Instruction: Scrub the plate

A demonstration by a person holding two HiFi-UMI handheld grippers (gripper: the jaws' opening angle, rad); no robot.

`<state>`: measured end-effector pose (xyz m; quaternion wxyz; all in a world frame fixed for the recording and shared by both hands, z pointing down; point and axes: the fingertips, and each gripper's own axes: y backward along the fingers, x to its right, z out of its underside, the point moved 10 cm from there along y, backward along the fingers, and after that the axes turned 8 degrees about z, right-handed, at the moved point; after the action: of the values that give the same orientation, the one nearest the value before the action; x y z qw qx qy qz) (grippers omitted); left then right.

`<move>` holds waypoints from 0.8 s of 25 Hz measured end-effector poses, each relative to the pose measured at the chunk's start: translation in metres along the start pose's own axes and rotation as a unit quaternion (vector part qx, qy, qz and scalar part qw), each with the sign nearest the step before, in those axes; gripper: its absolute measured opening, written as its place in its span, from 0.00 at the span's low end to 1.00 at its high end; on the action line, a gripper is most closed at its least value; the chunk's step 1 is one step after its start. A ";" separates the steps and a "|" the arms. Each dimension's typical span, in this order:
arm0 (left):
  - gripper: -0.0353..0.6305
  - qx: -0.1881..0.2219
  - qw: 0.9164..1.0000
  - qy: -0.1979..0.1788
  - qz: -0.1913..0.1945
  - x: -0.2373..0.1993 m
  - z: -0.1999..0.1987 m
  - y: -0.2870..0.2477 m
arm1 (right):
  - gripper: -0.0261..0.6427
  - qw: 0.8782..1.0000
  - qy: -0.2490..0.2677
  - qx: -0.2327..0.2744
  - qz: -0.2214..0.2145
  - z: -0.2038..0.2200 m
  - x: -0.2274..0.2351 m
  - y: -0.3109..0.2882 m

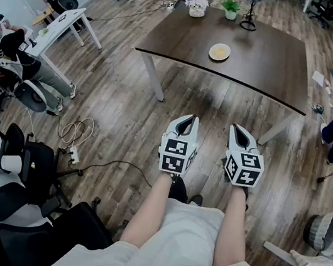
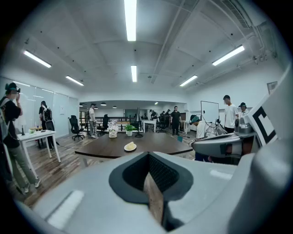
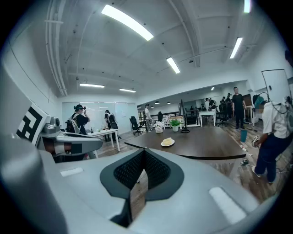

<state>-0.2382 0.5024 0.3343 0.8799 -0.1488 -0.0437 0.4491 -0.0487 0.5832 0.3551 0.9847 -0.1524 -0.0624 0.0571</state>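
Note:
A small white plate [image 1: 219, 52] with a yellowish lump on it, maybe a sponge, lies near the middle of the dark brown table [image 1: 268, 64]. It also shows far ahead as the plate [image 2: 130, 146] in the left gripper view and the plate [image 3: 167, 142] in the right gripper view. My left gripper [image 1: 186, 121] and right gripper [image 1: 241, 131] hang side by side over the wooden floor, well short of the table, pointing toward it. Both have their jaws closed tip to tip with nothing between them, seen close up at the left gripper [image 2: 149, 156] and the right gripper [image 3: 144, 151].
On the table's far edge stand a flower vase [image 1: 197, 5], a potted plant [image 1: 231, 7] and a black lamp [image 1: 250, 10]. A white desk [image 1: 67, 24] and seated person are at left. Black chairs [image 1: 26, 168] and cables [image 1: 76, 136] lie lower left; a bin [image 1: 326, 231] sits right.

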 end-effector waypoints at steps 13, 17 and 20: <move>0.06 -0.011 1.000 0.008 0.002 -0.033 0.014 -0.025 | 0.07 0.999 -0.032 -0.009 0.010 0.009 0.002 -0.041; 0.06 -0.016 1.000 0.020 0.003 -0.044 0.015 -0.044 | 0.07 0.999 -0.043 -0.011 0.001 0.004 0.010 -0.058; 0.06 -0.009 0.999 0.029 0.013 -0.053 0.012 -0.060 | 0.08 0.999 -0.042 -0.017 0.002 0.002 0.018 -0.075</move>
<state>-0.2253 0.4294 0.3669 0.8734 -0.1706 -0.0199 0.4557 -0.0242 0.5151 0.3817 0.9784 -0.1666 -0.1041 0.0639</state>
